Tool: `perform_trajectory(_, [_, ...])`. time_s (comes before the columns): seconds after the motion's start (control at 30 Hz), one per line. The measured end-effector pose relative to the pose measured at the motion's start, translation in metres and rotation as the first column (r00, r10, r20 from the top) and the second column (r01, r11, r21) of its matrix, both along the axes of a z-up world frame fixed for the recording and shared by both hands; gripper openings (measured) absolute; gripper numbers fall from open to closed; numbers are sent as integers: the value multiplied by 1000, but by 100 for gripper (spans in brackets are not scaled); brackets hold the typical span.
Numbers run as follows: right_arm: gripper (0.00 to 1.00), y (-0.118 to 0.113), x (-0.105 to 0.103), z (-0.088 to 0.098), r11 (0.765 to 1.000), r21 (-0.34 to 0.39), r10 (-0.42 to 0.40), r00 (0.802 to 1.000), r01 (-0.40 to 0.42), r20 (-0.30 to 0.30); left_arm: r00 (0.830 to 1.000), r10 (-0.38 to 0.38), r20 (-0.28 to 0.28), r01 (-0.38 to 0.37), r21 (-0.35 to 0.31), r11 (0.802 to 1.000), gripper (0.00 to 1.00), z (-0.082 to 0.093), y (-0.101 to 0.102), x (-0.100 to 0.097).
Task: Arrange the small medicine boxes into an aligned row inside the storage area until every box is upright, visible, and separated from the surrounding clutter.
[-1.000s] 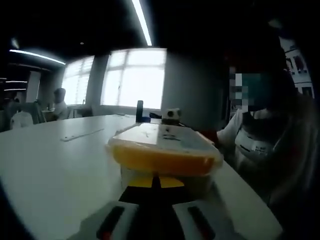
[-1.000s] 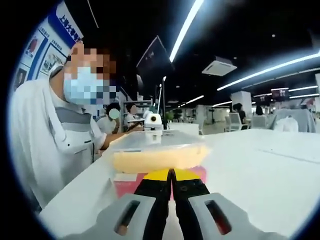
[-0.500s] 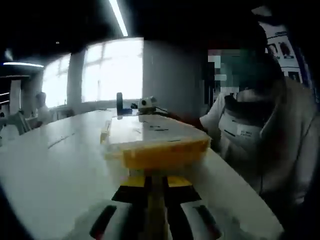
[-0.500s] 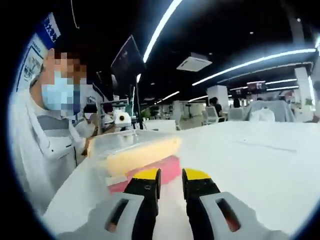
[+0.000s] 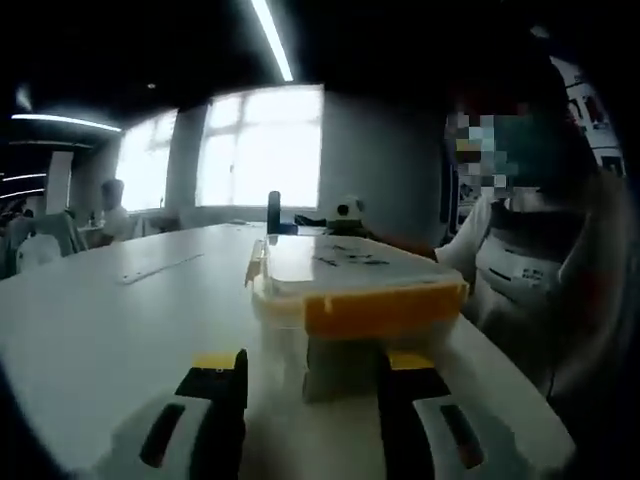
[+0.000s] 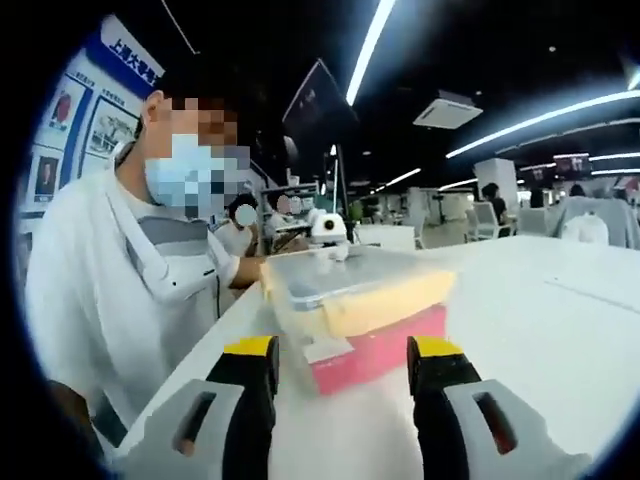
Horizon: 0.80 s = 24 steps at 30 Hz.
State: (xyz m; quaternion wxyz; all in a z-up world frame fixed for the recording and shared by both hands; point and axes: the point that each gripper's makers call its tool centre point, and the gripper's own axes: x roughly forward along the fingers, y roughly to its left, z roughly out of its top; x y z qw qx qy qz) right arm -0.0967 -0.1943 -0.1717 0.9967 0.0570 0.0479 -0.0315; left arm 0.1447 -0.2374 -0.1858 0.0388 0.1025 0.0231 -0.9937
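A clear storage box with a yellow-rimmed lid (image 5: pixel 358 296) stands on the white table (image 5: pixel 110 330), straight ahead of my left gripper (image 5: pixel 312 372). That gripper is open, one jaw to each side of the box's near end, with nothing held. In the right gripper view the same lidded box (image 6: pixel 352 296) shows a pink medicine box (image 6: pixel 385 348) through its clear wall. My right gripper (image 6: pixel 343 352) is open too, and its yellow-tipped jaws flank the near end of the box without touching it.
A person in a white shirt (image 6: pixel 130 290) sits close along one table edge (image 5: pixel 520 300). A small white device (image 6: pixel 325 228) and a dark upright object (image 5: pixel 274 212) stand beyond the box. A thin flat strip (image 5: pixel 160 268) lies on the open tabletop.
Both grippers were shut a second ago and now stand wide open. The right one began parting half a second ago. Both views have shifted slightly around the box.
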Motion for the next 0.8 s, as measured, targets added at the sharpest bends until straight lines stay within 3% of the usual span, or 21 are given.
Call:
perform_trajectory(0.03, [62,6,2,-1,1000,17,25,1000,-25,1,1000,-6,-4,6,-3,1000,52,1,1,0])
perform_trajectory(0.13, [56,-2,22,-18,1000,-12,4,996,-5,-85,1000,-23,-5,23,-23,999,51,4,4,-2])
perform_trajectory(0.2, [50,-11,21,-20,999,-41,-38,994,34,-103,999,-37,-8,37,-33,999,51,5,10,-6])
perform_trajectory(0.37, [55,-20,24,-17,999,-4,-53,996,53,-76,1000,-22,-15,22,3,1000,50,4,20,-13])
perform_trajectory(0.47, [54,-29,26,-16,997,14,-73,995,74,-75,999,-44,6,44,-1,999,36,3,30,-13])
perform_trajectory(0.5, [51,-35,24,-16,995,19,-95,993,97,-73,995,-101,11,101,11,995,31,4,41,-12])
perform_trajectory(0.53, [46,-37,24,-16,994,19,-102,992,104,-74,993,-114,15,114,13,993,27,4,44,-13])
perform_trajectory(0.6, [35,-70,6,-13,962,18,-273,960,274,-60,972,-232,38,233,-9,973,20,4,69,-19])
perform_trajectory(0.63, [25,-82,1,-14,941,41,-332,942,334,-49,963,-267,30,267,-8,964,16,4,78,-26])
perform_trajectory(0.67, [2,-86,0,-15,942,34,-332,942,334,-43,950,-311,19,311,-38,950,0,5,86,-34])
perform_trajectory(0.7, [7,-90,-2,-15,925,61,-373,927,375,-45,924,-382,8,381,-79,921,2,7,96,-39])
perform_trajectory(0.73, [0,-85,-2,-17,939,51,-337,939,341,-65,938,-346,11,346,-43,937,2,8,95,-42])
perform_trajectory(0.8, [0,-75,2,-14,945,71,-318,947,321,-47,936,-351,21,352,-59,934,0,10,95,-39])
